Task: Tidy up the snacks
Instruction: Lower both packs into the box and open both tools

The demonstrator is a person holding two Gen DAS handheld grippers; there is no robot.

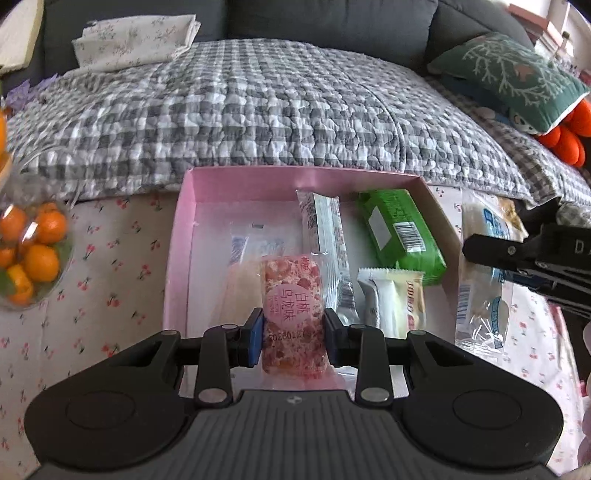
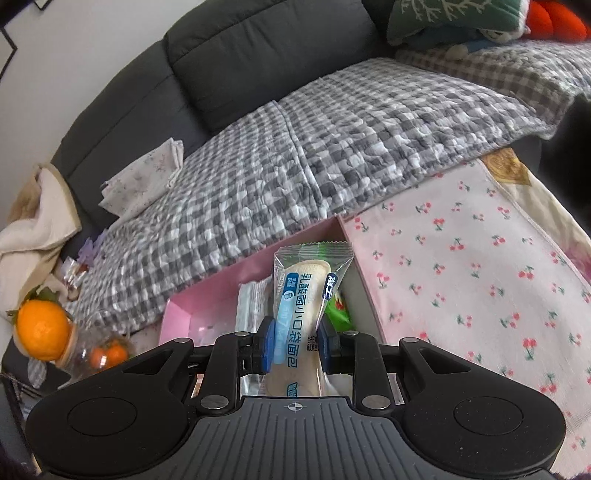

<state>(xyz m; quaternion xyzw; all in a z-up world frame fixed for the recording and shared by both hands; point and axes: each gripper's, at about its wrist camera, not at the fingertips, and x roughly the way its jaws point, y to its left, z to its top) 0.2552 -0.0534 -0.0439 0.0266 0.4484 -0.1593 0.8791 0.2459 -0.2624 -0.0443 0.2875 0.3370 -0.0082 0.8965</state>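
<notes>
Snacks, two in hand and the rest boxed: my left gripper (image 1: 293, 338) is clamped on a pink nougat bar (image 1: 291, 314), clear-wrapped with a round pink label, its blue pads (image 1: 256, 338) pressing both long sides; I see it held above the near end of the pink box (image 1: 177, 236). My right gripper (image 2: 293, 341) is closed on a bread packet (image 2: 303, 295), clear wrapper with blue print, standing upright between the pads, just over the box's right wall as that camera shows it. From the left camera the same packet (image 1: 480, 258) hangs beside the box's right edge, with the right gripper's black body (image 1: 528, 254) coming in from the right. Box contents, as I count them: a green pack (image 1: 402, 236) with a barcode at the far right corner; a long white wrapper (image 1: 325, 236) down the middle; a cream-and-white bar (image 1: 391, 299) near the right front; a clear packet with blue marks (image 1: 251, 243) to the left, partly behind the nougat bar. Surroundings: the box sits on a cherry-print cloth (image 1: 110, 280); a clear container of small oranges (image 1: 29, 254) stands at the left; beyond lies a grey checked quilt (image 1: 258, 110) over a dark grey sofa (image 1: 332, 18), with a folded floral cloth (image 1: 129, 40) and a green cushion (image 1: 509, 74) on it.
</notes>
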